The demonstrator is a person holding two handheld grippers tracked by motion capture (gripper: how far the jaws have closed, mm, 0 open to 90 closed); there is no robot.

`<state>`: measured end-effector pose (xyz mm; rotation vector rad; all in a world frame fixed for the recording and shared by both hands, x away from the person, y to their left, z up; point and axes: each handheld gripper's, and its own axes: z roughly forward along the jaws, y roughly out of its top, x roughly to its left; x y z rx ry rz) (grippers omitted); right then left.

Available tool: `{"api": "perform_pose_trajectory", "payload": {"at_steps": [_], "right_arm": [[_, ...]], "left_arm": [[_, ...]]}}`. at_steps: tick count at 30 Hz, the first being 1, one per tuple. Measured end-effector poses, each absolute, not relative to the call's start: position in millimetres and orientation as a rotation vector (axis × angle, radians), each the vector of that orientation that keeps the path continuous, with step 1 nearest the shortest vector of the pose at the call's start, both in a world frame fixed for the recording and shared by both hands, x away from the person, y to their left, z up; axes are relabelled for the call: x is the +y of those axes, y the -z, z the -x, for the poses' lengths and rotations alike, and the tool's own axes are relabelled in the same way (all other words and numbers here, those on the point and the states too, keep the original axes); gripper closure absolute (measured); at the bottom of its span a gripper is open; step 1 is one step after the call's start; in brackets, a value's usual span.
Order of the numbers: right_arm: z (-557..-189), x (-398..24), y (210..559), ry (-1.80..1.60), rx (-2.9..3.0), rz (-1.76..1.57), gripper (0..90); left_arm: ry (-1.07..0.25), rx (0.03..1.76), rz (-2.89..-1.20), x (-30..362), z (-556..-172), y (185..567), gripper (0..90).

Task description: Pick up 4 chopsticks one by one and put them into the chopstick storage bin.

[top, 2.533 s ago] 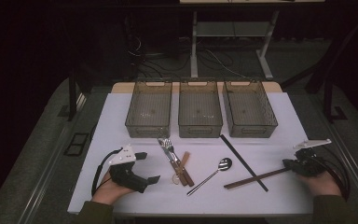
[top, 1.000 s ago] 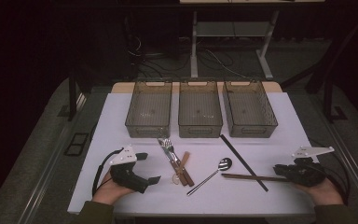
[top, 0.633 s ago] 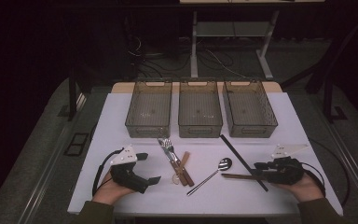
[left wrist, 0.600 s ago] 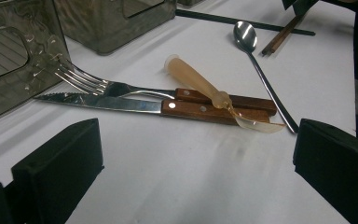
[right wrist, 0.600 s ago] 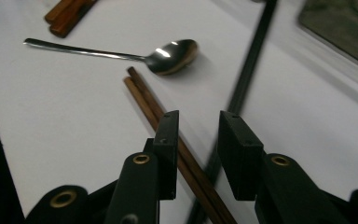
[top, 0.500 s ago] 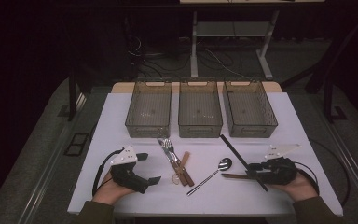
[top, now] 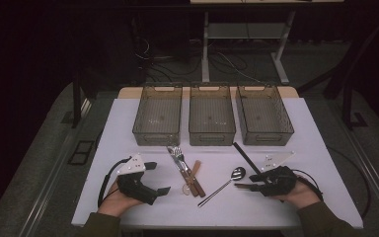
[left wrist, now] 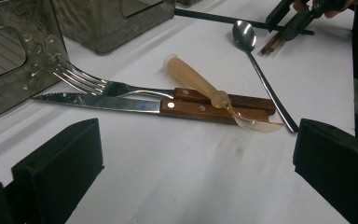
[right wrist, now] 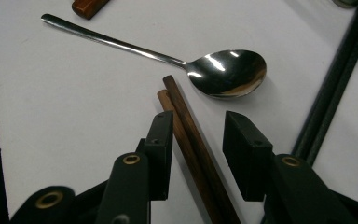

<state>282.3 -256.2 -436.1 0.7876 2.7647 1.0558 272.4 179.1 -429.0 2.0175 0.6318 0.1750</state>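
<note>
— Since a moment ago your right gripper (top: 256, 180) has slid left along the brown chopsticks (right wrist: 186, 140) toward the spoon (right wrist: 228, 72), hasn't it?

— Yes. Its jaws have just been opening; the chopsticks lie loose between them on the table (top: 306, 143). Your left gripper (top: 159, 178) rests with jaws wide, empty.

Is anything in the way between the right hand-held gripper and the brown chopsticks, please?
Nothing visible. The right hand-held gripper already straddles the brown chopsticks, jaws apart with a gap on each side. The spoon lies just beyond their tips.
</note>
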Motion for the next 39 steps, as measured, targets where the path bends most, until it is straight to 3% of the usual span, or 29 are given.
{"api": "perform_pose_trajectory", "payload": {"at_steps": [26,39], "right_arm": [[-279,-257,442,-0.985,2.791,-0.673,73.7],[-278,-262,442,-0.985,2.796,-0.68,75.2]], "left_arm": [[-0.177,0.626,-2.021,179,-273,429,0.5],[-0.175,0.627,-2.02,179,-273,429,0.5]]}}
